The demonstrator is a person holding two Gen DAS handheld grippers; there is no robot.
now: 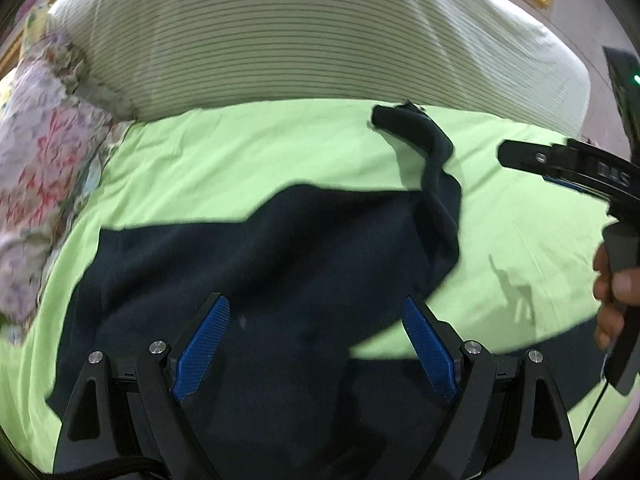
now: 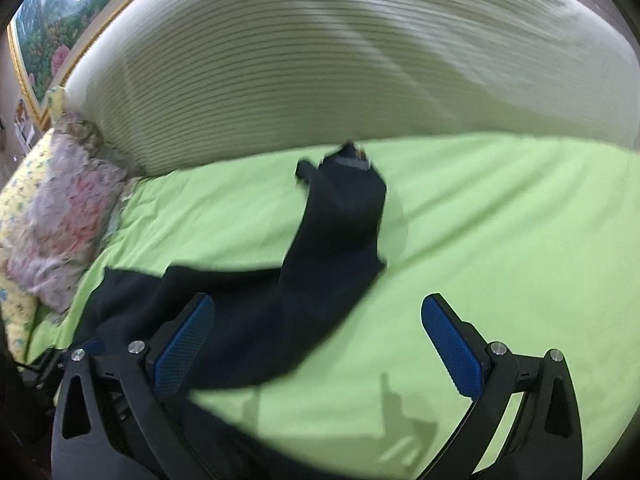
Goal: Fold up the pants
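Note:
Dark navy pants lie crumpled on a lime-green bed sheet. One twisted leg or waist end stretches toward the headboard. My left gripper is open and empty, hovering just above the broad part of the pants. My right gripper is open and empty above the sheet, with the pants under and beyond its left finger. The right gripper also shows in the left wrist view, held in a hand at the right edge.
A ribbed cream headboard stands behind the bed. A floral pillow lies at the left and shows in the right wrist view too. A gold-framed picture hangs at the upper left.

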